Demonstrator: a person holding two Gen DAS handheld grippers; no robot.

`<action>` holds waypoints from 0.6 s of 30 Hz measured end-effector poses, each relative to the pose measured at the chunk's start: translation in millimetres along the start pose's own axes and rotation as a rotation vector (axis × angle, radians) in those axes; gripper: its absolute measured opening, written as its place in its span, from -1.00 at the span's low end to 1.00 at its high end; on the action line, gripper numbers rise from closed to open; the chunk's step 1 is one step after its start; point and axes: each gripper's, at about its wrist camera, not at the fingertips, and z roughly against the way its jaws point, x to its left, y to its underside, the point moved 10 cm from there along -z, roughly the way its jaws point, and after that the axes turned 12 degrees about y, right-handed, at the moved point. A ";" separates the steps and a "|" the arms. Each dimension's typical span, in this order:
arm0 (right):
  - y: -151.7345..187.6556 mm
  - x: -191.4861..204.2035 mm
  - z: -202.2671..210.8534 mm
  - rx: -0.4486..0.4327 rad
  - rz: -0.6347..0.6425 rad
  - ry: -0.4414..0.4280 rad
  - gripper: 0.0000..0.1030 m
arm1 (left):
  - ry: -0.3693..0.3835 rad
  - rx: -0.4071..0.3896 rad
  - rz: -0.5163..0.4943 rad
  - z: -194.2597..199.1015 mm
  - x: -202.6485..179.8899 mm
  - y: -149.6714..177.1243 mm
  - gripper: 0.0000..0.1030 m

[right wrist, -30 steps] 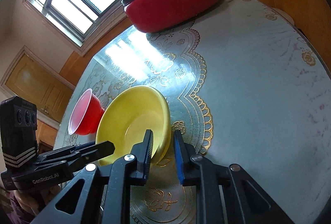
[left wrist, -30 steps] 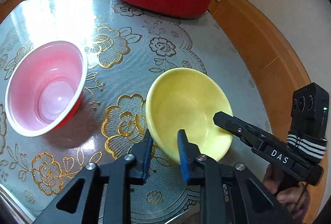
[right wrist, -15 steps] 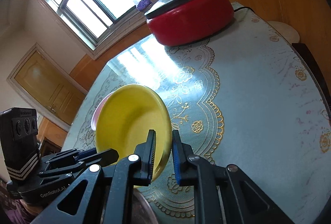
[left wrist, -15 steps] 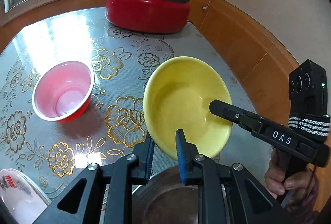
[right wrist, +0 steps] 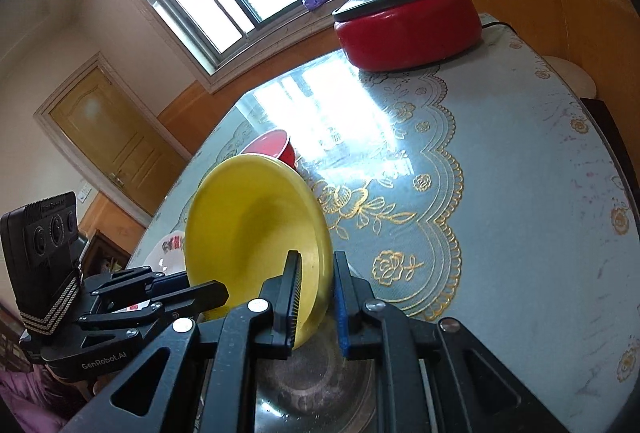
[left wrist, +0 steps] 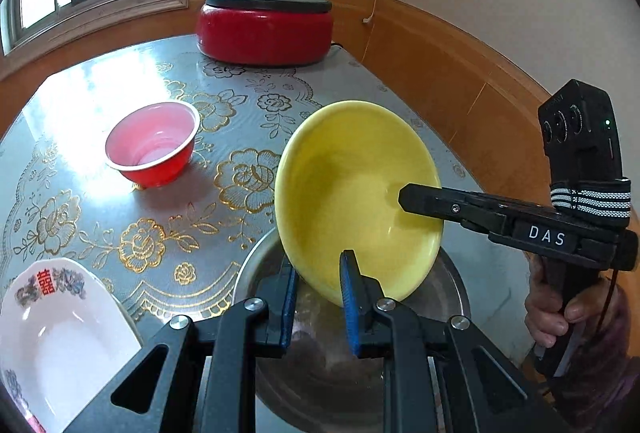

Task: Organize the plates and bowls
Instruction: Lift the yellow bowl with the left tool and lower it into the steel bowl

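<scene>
**Yellow bowl held up over a metal bowl**

The yellow bowl (left wrist: 356,193) is round, smooth and empty. It is up in the air and tipped on its side, so you can look right into it. Its low edge is pinched on two sides. It hangs just over a big shiny metal bowl (left wrist: 452,293), which sits on the table near its front edge.

The red bowl (left wrist: 154,149) is small, with a thin white rim and a pink inside. It stands upright and empty on the table, well apart from the yellow one.

The white plate (left wrist: 60,337) lies flat at the near left edge. It is white, with red signs and dark flowers on its rim.
</scene>
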 end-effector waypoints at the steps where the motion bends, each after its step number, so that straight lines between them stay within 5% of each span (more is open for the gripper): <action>1: 4.3 0.5 0.3 0.007 -0.003 -0.007 -0.72 | 0.004 0.001 0.007 1.5 0.3 4.6 -0.60; 18: 47.5 9.3 11.0 0.046 -0.006 0.021 -0.69 | 0.013 0.006 0.002 8.6 -7.8 43.4 -0.60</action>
